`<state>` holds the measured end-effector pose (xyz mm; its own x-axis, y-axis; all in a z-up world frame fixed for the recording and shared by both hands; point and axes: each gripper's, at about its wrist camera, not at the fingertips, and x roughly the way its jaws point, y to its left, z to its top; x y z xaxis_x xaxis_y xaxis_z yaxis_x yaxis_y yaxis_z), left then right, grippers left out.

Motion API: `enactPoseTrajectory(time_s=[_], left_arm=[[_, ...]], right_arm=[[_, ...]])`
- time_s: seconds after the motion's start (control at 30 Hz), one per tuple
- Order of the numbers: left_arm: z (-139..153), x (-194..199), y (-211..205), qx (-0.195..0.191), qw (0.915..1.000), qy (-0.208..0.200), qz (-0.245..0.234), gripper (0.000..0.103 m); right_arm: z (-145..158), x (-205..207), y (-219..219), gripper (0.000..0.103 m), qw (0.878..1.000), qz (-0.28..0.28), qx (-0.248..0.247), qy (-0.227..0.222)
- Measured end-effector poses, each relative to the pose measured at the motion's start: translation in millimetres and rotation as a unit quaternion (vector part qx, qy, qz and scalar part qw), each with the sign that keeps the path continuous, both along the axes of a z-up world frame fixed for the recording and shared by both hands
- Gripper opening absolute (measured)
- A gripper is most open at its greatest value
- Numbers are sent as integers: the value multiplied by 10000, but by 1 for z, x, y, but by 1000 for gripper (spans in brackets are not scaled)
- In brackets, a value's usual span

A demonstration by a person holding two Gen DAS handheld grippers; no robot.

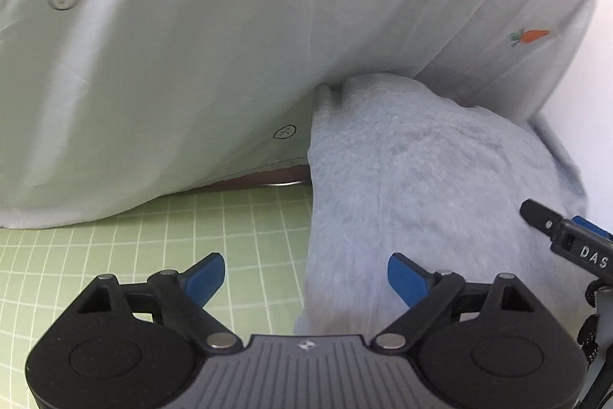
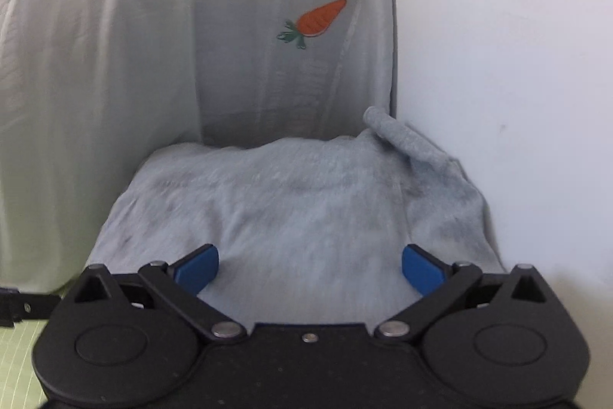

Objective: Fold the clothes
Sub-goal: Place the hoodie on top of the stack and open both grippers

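A fuzzy light-blue garment (image 1: pixel 421 179) lies in a heap on the green grid mat (image 1: pixel 115 255). It fills the middle of the right wrist view (image 2: pixel 299 209), with a rolled sleeve or cuff (image 2: pixel 398 133) sticking up at its far right. My left gripper (image 1: pixel 306 278) is open and empty, its right blue pad over the garment's near left edge. My right gripper (image 2: pixel 310 267) is open and empty just above the garment. Its tip shows at the right edge of the left wrist view (image 1: pixel 551 229).
A thin pale-grey cloth with a carrot print (image 2: pixel 314 20) hangs like a curtain behind the garment (image 1: pixel 230 45). A white wall (image 2: pixel 498 64) stands on the right. A dark strip of table edge (image 1: pixel 268 177) shows under the cloth.
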<state>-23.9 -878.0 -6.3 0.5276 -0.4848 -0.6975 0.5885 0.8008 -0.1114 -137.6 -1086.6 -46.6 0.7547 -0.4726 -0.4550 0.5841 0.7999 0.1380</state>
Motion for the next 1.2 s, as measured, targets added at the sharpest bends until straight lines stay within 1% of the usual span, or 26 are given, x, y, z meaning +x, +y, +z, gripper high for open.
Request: enactPoseTrajectory(time_s=[0.13, 0.2, 0.3, 0.37, 0.47, 0.57, 0.73, 0.83, 0.97, 1.2], left_arm=[[20, -32, 41, -207, 9997, -100, -91, 93], [30, -48, 57, -254, 9993, -222, -166, 98], [37, -73, 74, -351, 9984, -307, -333, 101], [39, -91, 84, -403, 9976, -280, -481, 101], [34, -115, 97, -512, 9967, -233, -587, 103], [25, -143, 113, -499, 9952, -116, -838, 103], [15, -175, 128, -139, 9925, -145, -1210, 103], [10, -183, 135, -77, 9911, -135, -1324, 103], [7, -188, 140, -23, 9900, -141, -1404, 103], [6, -196, 146, -3, 9880, -150, -1535, 103]], right_arm=[[17, -41, 29, 103, 10000, 26, 94, 19], [28, -67, 51, 103, 9999, -57, 93, 52], [40, -103, 81, 103, 9996, -228, 134, 109], [46, -125, 99, 103, 9990, -359, 204, 145], [45, -155, 122, 103, 9979, -520, 330, 184], [38, -182, 145, 103, 9971, -620, 308, 327], [25, -210, 184, 103, 9946, -730, 418, 608], [17, -222, 204, 103, 9937, -704, 452, 739], [9, -227, 214, 103, 9931, -579, 484, 902], [9, -228, 219, 103, 9935, -487, 461, 918]])
